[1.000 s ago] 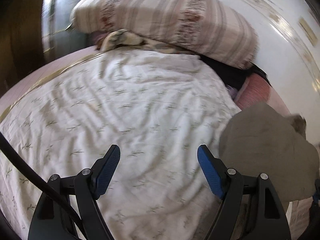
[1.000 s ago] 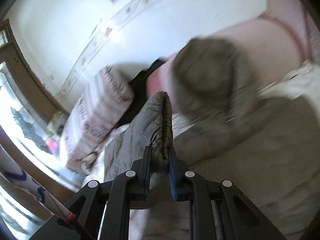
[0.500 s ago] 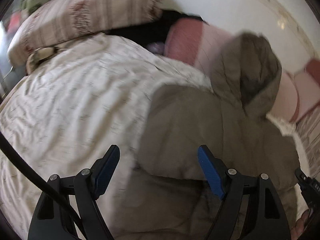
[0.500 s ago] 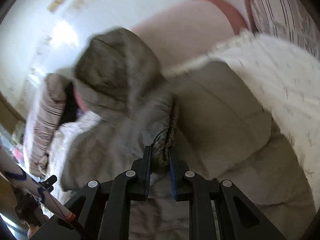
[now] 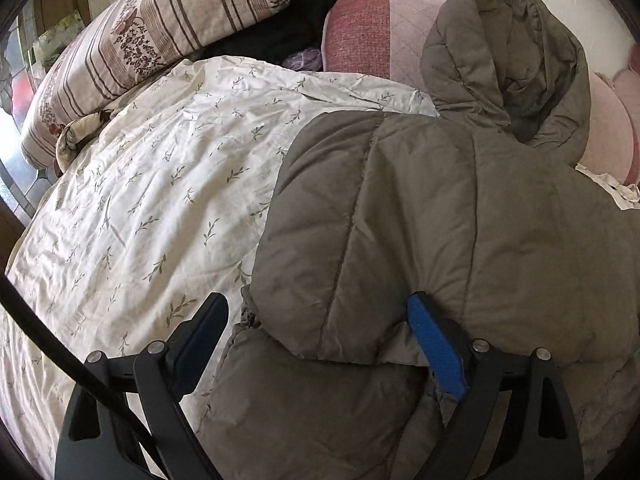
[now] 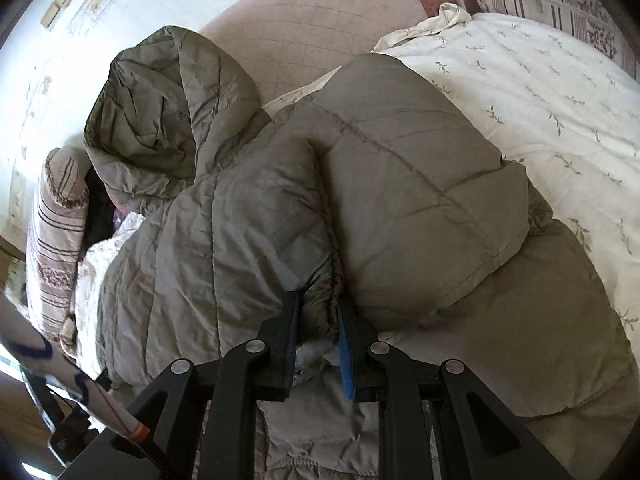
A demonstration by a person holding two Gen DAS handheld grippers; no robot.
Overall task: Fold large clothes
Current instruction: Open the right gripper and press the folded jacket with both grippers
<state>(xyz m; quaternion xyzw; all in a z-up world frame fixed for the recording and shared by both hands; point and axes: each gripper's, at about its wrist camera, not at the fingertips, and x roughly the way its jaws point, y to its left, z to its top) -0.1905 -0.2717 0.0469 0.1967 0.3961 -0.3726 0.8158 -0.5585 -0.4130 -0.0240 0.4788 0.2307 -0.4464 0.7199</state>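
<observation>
1. Spread across the bed is a white sheet [image 5: 152, 184] with a small leaf print, and a pink quilted headboard [image 5: 404, 36] runs along the back against a pale wall.
2. On the left, a striped pillow [image 5: 160, 36] leans over something dark tucked behind it.
3. Centre stage: the grey-brown puffer jacket [image 5: 420, 216] lies on the sheet, its body doubled over itself, its hood [image 5: 516, 64] propped up against the headboard.
4. Left gripper [image 5: 320, 332] now: its jaws are opening, wide apart, with the jacket's folded edge bulging between them. The blue pad on one side sits against the fabric, the other finger stands clear over the sheet, so nothing is pinched.
5. Over to the right gripper [image 6: 318, 312]: jaws drawn in tight, clamped on a bunched sleeve [image 6: 248, 232] end of the jacket, its gathered cuff squeezed between the pads.
6. That sleeve lies folded across the jacket's body, beside the other puffy fold.
7. Lower left of the right wrist view, a white pole with blue marks [image 6: 68, 376] crosses the corner.
</observation>
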